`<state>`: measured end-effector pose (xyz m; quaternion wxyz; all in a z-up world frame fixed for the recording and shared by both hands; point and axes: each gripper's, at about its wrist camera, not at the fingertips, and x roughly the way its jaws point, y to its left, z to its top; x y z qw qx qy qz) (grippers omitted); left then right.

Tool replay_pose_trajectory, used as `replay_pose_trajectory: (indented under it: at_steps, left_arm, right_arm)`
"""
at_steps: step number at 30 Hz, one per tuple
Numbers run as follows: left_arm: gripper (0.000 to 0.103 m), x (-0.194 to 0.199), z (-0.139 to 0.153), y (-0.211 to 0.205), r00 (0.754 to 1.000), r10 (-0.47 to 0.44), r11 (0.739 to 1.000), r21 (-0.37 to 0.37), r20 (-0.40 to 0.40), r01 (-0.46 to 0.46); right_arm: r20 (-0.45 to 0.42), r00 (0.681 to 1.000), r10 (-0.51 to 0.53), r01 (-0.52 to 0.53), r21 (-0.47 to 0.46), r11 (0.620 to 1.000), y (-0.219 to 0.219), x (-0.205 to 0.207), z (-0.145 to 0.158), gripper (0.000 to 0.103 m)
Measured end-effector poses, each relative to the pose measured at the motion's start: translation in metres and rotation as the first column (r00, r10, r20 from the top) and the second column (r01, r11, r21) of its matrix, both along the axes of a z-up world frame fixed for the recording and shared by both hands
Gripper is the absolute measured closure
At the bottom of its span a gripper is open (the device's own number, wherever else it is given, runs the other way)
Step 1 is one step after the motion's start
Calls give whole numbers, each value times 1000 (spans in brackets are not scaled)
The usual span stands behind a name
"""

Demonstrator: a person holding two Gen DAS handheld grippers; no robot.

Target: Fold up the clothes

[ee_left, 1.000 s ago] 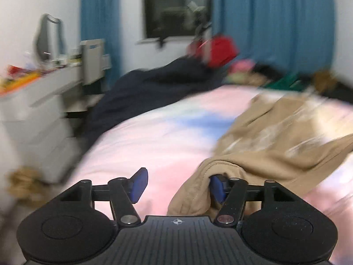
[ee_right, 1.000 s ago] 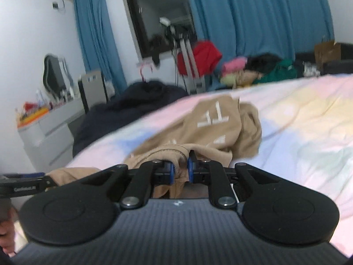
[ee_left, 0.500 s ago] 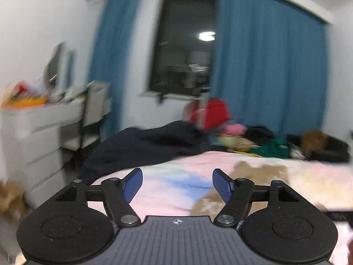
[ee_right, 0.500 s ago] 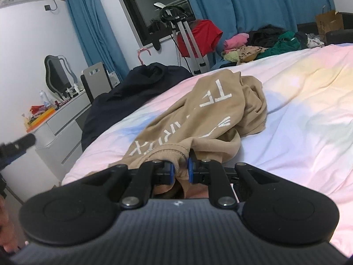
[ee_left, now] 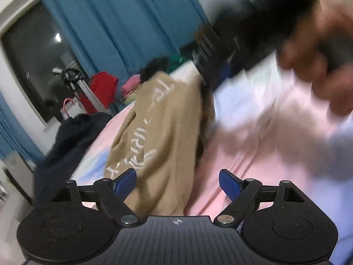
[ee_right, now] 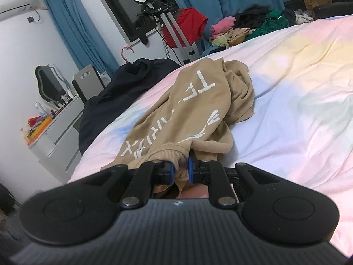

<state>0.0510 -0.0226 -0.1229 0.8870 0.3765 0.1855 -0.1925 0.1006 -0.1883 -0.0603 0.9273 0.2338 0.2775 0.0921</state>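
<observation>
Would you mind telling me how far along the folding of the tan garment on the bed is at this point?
Done: nothing looks folded; the tan garment lies rumpled on the pastel bedsheet. In hand: the right gripper is shut on its ribbed hem, while the left gripper, whose jaws have just been opening, stands open over the cloth, gripping nothing. Left: a second grip, spreading it flat, and all the folds.
</observation>
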Motion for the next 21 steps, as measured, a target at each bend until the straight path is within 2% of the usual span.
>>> replay_pose_trajectory:
  at_steps: [3,5,8,10,11,13,16,17,19,20,21]
  left_arm:
    - [18,13,-21,-14,984,103,986,114,143,-119]
    - [18,21,-17,-9,952,188,972,94,243,-216]
    - [13,15,19,10,896,311,950,-132,316,-283]
    - [10,9,44,23,860,385,911,-288,336,-296]
    - [10,4,52,29,846,407,894,-339,344,-293]
    - [10,0,60,31,830,426,879,-383,359,-286]
    - [10,-1,67,31,834,442,861,-417,330,-291]
    - [10,-1,69,30,834,446,857,-424,326,-293]
    - [10,-3,73,29,830,450,853,-435,331,-289]
    - [10,-4,77,35,829,452,849,-445,329,-286]
    - [10,-6,80,41,830,456,843,-456,322,-286]
  right_arm:
    - [4,1000,-16,16,10,1000,-2,-1,-1,87]
    - [0,999,-33,33,16,999,-4,0,-2,87]
    - [-10,999,-46,47,15,999,-7,2,-5,87]
    - [-16,999,-47,47,6,999,-7,4,-8,87]
    - [-18,999,-40,40,0,999,-5,4,-9,87]
    - [-26,999,-19,18,-22,1000,1,3,-11,83]
    - [-35,999,10,-14,-98,995,13,-1,-13,76]
    - [-37,999,25,-29,-129,991,18,-4,-13,72]
    - [-36,998,59,-64,-185,981,29,-8,-15,58]
    - [-33,997,72,-78,-213,974,36,-9,-17,39]
    - [-30,996,86,-91,-241,966,42,-11,-18,25]
